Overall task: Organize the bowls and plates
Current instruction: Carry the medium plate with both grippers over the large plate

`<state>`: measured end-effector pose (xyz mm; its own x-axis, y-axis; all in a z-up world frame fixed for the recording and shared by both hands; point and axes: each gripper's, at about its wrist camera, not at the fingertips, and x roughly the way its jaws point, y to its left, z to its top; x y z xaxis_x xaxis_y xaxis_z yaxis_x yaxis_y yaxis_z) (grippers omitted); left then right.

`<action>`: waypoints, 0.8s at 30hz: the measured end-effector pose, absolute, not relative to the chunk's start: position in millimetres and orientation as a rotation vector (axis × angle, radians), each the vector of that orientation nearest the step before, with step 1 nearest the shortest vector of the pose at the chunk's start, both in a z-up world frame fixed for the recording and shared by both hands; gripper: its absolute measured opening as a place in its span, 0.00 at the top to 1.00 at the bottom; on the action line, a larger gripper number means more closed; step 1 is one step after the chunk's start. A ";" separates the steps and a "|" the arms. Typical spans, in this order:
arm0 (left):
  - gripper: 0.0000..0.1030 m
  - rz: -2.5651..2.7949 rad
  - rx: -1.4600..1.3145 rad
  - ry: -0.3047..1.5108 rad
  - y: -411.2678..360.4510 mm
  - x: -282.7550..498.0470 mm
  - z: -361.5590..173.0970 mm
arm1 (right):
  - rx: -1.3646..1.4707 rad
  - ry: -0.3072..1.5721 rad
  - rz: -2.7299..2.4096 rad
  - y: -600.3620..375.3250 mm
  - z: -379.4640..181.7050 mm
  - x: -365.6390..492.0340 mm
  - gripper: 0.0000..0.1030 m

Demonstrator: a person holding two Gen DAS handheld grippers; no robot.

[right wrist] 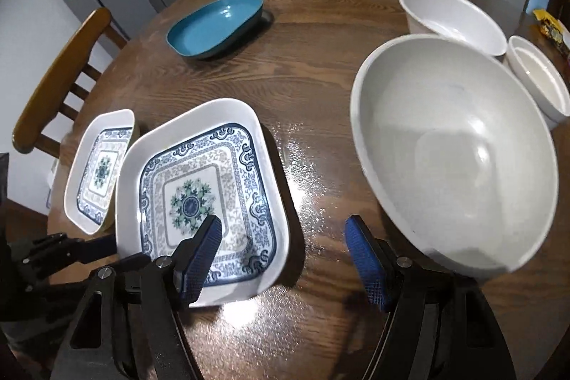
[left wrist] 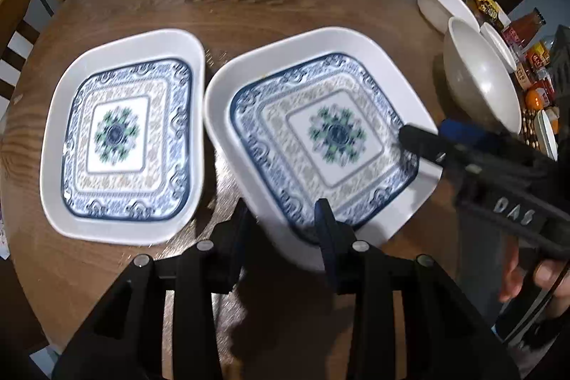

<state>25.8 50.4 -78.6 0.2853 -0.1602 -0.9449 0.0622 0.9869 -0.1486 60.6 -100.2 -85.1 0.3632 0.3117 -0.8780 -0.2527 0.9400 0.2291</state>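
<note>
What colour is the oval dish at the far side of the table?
Teal blue; the oval dish shows best in the right wrist view.

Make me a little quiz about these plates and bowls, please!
1. True or false: the right tongs are open.
2. How many white bowls can you count?
3. What colour is the far dish? A red, B blue, C yellow.

Key: 1 true; 2 three; 3 B.
</note>
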 end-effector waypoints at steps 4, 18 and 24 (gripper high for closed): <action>0.68 -0.143 -0.128 1.260 42.4 32.4 -78.3 | 0.044 1.137 0.361 -98.3 -85.4 59.9 0.55; 0.87 -0.154 -0.190 1.232 66.5 35.5 -72.7 | 0.087 1.150 0.339 -113.2 -86.0 41.5 0.93; 0.87 -0.175 -0.161 1.191 68.2 13.3 -65.6 | 0.103 1.093 0.344 -119.3 -64.5 26.5 0.92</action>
